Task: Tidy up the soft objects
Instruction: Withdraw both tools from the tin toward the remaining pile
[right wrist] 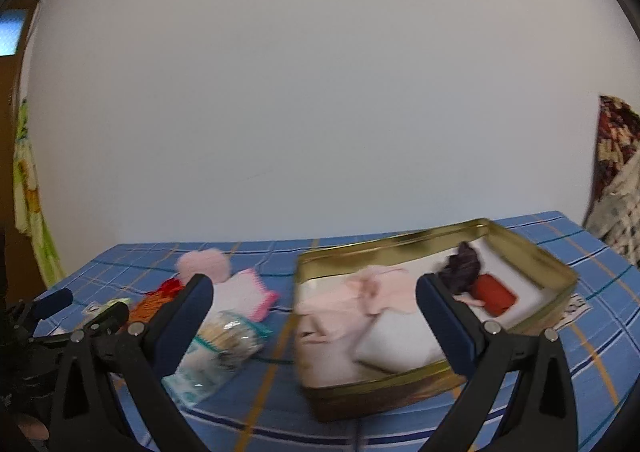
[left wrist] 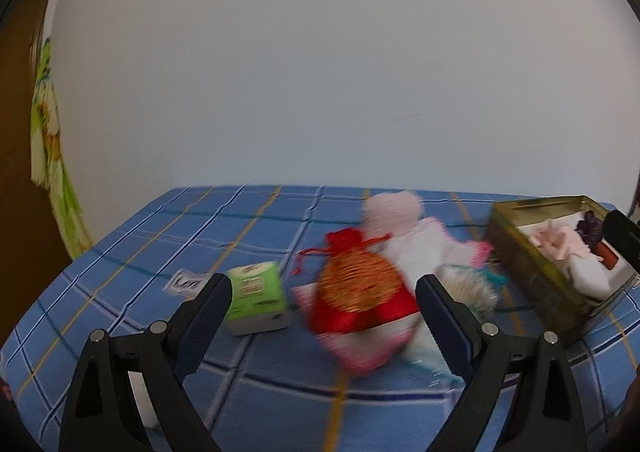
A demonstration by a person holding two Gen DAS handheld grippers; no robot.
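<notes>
Both tools are spread wide and pinch nothing. The left tool (left wrist: 324, 284) hovers low over the blue plaid cloth (left wrist: 256, 396) on the desk, its fingers framing a red and gold drawstring pouch (left wrist: 356, 292). The right tool (right wrist: 316, 284) hangs above the near wall of the gold tin (right wrist: 400, 384).

The loose soft things lie in a tight cluster left of the tin: the pouch sits on top of a pink-edged white cloth (left wrist: 424, 248), a pink pompom (left wrist: 392, 208) rests behind it, a clear bag of pale sticks (right wrist: 224, 336) lies just beside it, and a green tissue pack (left wrist: 258, 296) stands to its left. Inside the tin already lie a pale pink garment (right wrist: 376, 292), a dark purple bundle (right wrist: 460, 264) and a red item (right wrist: 494, 294).

The main risk is a mixed grab. Because the pouch overlaps the cloth beneath, a deep close would likely catch both layers and drag the bag sideways. The pouch's loose cord (left wrist: 304, 256) could snag on a finger. The slippery satin may also slide out of a shallow pinch. The tin looks fairly full, so a dropped item could perch on its rim and spill out. Both views are blurred, so the exact contacts are uncertain.
</notes>
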